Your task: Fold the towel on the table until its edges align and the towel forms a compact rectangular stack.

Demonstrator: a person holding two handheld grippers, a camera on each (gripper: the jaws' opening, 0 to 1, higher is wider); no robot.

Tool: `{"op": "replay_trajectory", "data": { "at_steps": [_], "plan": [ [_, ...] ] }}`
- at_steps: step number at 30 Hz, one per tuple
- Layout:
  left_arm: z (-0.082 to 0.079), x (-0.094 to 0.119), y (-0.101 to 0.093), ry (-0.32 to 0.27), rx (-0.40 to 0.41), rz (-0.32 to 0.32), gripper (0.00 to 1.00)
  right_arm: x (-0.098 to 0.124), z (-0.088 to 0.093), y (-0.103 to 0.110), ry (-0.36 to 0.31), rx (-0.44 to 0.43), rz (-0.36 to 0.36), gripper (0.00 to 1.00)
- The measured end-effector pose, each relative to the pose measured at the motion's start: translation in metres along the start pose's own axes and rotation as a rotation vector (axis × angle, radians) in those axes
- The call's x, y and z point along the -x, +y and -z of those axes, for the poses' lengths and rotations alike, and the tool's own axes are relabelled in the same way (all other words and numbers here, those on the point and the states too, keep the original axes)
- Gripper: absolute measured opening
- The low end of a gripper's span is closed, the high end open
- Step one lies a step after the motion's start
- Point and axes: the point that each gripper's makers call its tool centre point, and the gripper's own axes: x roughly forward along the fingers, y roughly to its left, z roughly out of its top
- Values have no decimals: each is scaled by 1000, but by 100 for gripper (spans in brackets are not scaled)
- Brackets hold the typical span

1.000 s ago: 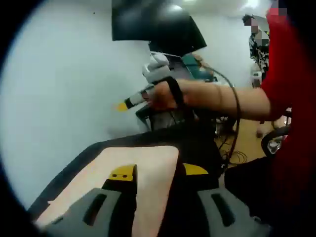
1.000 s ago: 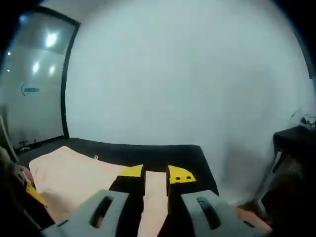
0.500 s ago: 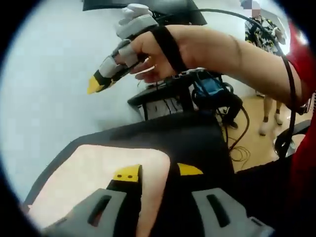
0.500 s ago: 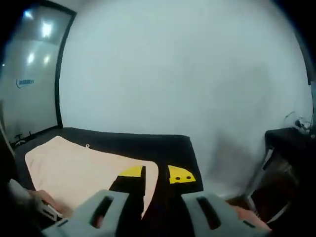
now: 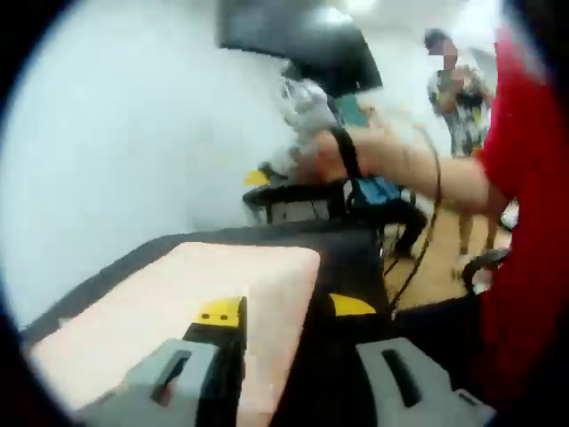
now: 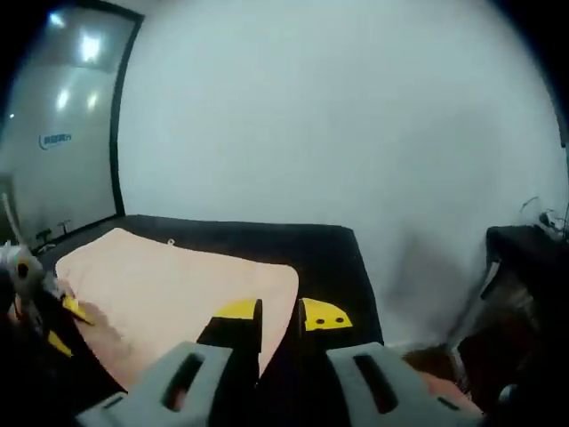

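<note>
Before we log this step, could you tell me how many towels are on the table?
1. A single peach towel lies flat on the black table, ahead of both grippers; it also appears in the left gripper view. Layers underneath may be hidden.

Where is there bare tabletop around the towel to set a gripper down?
In the right gripper view, a broad black strip of table runs between the peach towel and the table's far and right edges. The towel's left end is crowded by the left gripper. In the left gripper view, bare table borders the towel's right edge.
</note>
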Motion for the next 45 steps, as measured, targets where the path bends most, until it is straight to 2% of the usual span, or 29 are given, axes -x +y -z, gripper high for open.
{"op": "replay_trajectory", "data": {
  "at_steps": [1,3,4,7,9,11,13,17,19,21,22,24,26,29,31,33,36,45],
  "plan": [
    [-5,33,15,-27,-7,-15,33,3,4,5,2,3,-1,14],
    [-9,96,42,-41,-49,-105,32,10,13,16,9,63,-25,14],
    [-8,136,59,-17,-63,-168,32,15,16,22,13,99,-31,14],
    [-7,214,92,62,-143,-342,32,24,9,39,-7,190,-59,14],
    [-13,248,102,81,-179,-407,36,31,1,51,-11,245,-59,14],
    [-20,273,107,101,-206,-454,36,36,-3,62,-10,355,-80,14],
    [-12,291,111,199,-240,-482,35,43,7,69,51,490,-81,14],
    [27,327,116,466,-281,-489,35,55,23,66,132,780,-47,17],
    [46,341,114,575,-322,-484,34,61,29,72,139,827,-73,17],
    [67,350,110,670,-340,-476,32,68,37,78,145,827,-94,17],
    [74,352,109,699,-357,-474,32,71,41,79,150,834,-101,17],
    [99,361,108,804,-381,-455,32,75,50,77,178,875,-102,15],
    [114,367,110,881,-411,-453,32,78,59,76,201,913,-103,14],
    [131,381,122,958,-454,-435,32,79,69,70,224,912,-99,14],
    [137,382,128,960,-453,-442,32,80,73,64,238,911,-73,15],
    [138,380,131,984,-488,-437,31,80,78,62,246,926,-65,15],
    [145,380,135,1021,-512,-422,30,81,87,64,266,916,-78,15],
    [154,384,144,1050,-531,-403,25,76,100,69,297,926,-106,15]
  ]
}}
